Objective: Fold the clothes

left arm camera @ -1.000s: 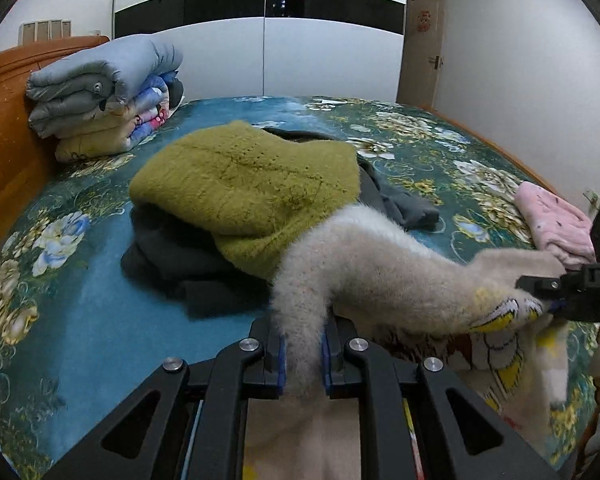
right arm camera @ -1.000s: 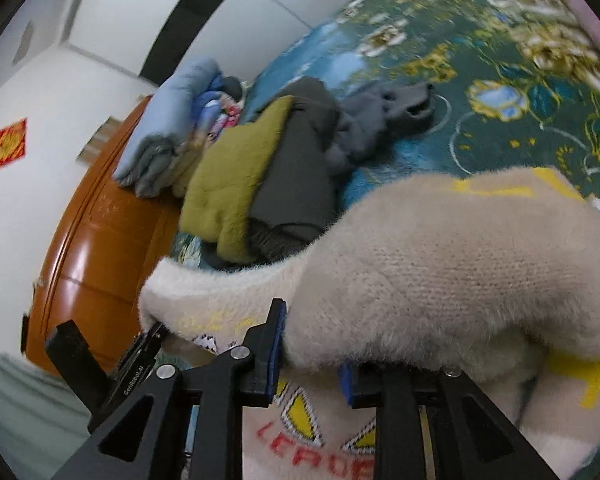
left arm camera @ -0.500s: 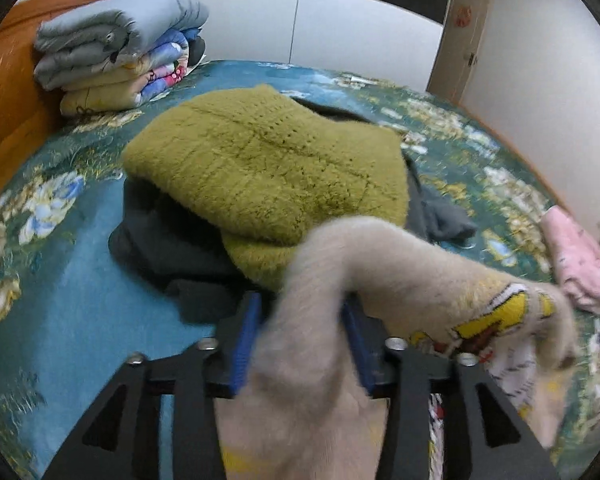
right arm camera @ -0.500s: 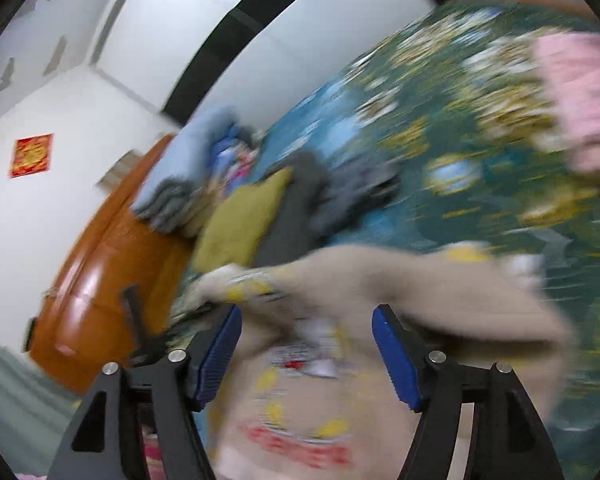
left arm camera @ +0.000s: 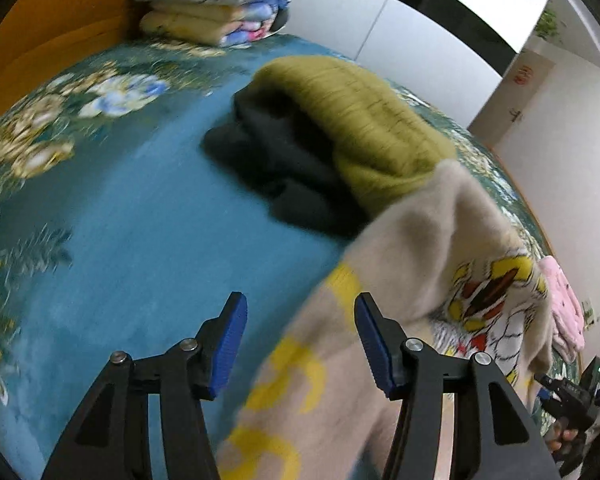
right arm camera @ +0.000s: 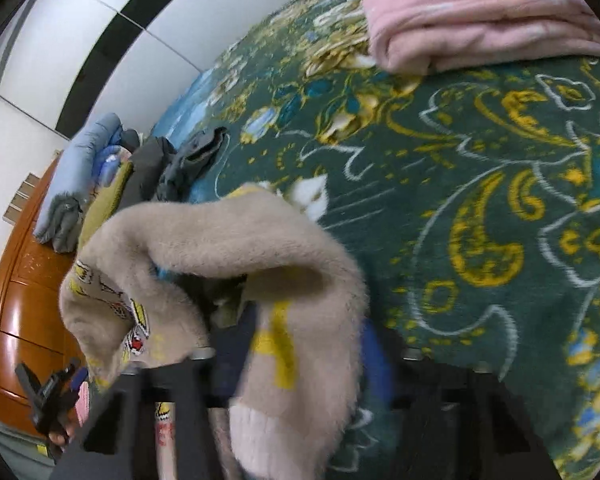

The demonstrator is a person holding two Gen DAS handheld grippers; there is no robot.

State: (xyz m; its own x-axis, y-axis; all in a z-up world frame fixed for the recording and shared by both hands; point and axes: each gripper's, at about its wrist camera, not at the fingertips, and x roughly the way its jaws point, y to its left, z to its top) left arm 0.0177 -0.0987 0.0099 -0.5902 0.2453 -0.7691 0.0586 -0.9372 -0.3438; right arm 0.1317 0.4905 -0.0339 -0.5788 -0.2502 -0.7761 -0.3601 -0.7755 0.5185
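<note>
Left gripper [left arm camera: 300, 344]: the jaws are standing wide apart with nothing between the blue pads, the right pad lying just beside the edge of the beige fleece sweater [left arm camera: 432, 280]. Right gripper [right arm camera: 300, 356]: the beige fabric is draping over and between the blurred fingers, so the right wrist view is not showing whether this claw is clenched or released; that cannot be told.

The sweater is lying in a loose hump on the near part of the bed, its cartoon print turned up and one fold arching over the right gripper. It is probably sitting there because a fold has just been laid down, close to the person and apart from the unfolded pile.

Just beyond the sweater, the olive knit [left arm camera: 356, 120] is resting on top of dark garments [left arm camera: 284, 168], both touching the sweater's far edge. The teal floral bedspread [left arm camera: 132, 216] is spreading out on the left. A folded pink garment [right arm camera: 480, 12] is sitting well apart on the right. Farthest off, stacked quilts [left arm camera: 212, 4] are leaning against the wooden headboard [left arm camera: 48, 40].

Compared with a second ago, the left jaws are no longer pinching the beige sleeve; they are opening away from it, and both cameras are swinging, hence the blur.
</note>
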